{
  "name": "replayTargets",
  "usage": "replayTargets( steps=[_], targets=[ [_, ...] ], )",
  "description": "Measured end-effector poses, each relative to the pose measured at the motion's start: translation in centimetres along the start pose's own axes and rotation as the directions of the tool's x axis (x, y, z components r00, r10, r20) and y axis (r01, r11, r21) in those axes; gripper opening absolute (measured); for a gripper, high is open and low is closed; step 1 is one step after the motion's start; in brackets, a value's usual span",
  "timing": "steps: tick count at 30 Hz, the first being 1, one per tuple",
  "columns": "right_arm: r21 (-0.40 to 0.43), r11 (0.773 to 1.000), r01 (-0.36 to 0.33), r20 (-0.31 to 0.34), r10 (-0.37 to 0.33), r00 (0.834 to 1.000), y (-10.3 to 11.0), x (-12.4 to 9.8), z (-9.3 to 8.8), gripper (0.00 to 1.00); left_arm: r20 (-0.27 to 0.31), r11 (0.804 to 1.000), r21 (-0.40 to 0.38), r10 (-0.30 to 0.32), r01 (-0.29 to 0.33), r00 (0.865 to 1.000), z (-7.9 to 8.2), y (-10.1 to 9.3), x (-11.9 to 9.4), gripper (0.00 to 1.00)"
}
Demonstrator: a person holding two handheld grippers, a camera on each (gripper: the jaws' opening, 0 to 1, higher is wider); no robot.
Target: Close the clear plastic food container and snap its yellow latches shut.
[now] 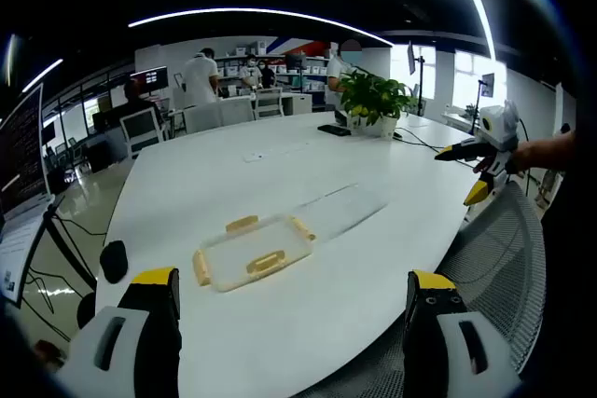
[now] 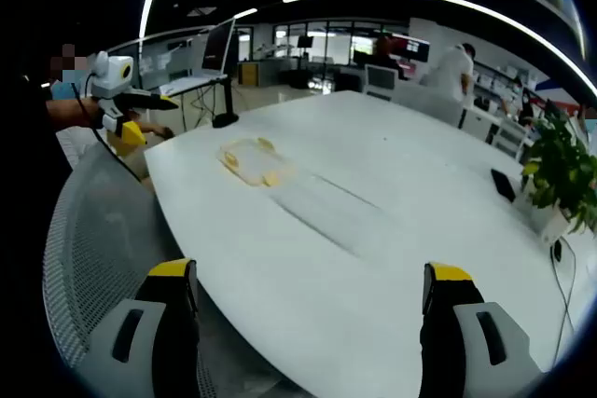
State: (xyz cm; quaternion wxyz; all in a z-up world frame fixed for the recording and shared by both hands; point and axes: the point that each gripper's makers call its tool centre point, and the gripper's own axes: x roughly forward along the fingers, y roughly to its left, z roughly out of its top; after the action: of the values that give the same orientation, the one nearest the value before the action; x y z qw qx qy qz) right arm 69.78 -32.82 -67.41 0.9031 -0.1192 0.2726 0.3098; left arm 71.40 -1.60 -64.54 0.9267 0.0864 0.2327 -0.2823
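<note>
Hovering off the white surface (image 1: 280, 174), both grippers empty, jaws spread wide.

The clear plastic food container (image 1: 254, 253) with yellow latches (image 1: 266, 262) sits near the surface's curved edge, its clear lid (image 1: 340, 206) seemingly lying flat beside it, so the left gripper (image 1: 289, 309) and right gripper (image 2: 308, 309) can reach both; no readable labels.

We see our left gripper (image 1: 293, 300) with two grey jaws capped in yellow, each with a slot-shaped cut-out (the inner faces are black). Our right gripper (image 2: 312, 295) looks the same, and from afar its body shows white.
</note>
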Motion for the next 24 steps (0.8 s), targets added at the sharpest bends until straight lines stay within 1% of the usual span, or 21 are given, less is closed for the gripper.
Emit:
replayTargets(
  steps=[24],
  targets=[
    [-0.009, 1.0, -0.004, 0.003, 0.004, 1.0, 0.01, -0.01, 0.08, 0.99, 0.009, 1.0, 0.001, 0.003, -0.003, 1.0, 0.16, 0.27, -0.02, 0.99]
  ],
)
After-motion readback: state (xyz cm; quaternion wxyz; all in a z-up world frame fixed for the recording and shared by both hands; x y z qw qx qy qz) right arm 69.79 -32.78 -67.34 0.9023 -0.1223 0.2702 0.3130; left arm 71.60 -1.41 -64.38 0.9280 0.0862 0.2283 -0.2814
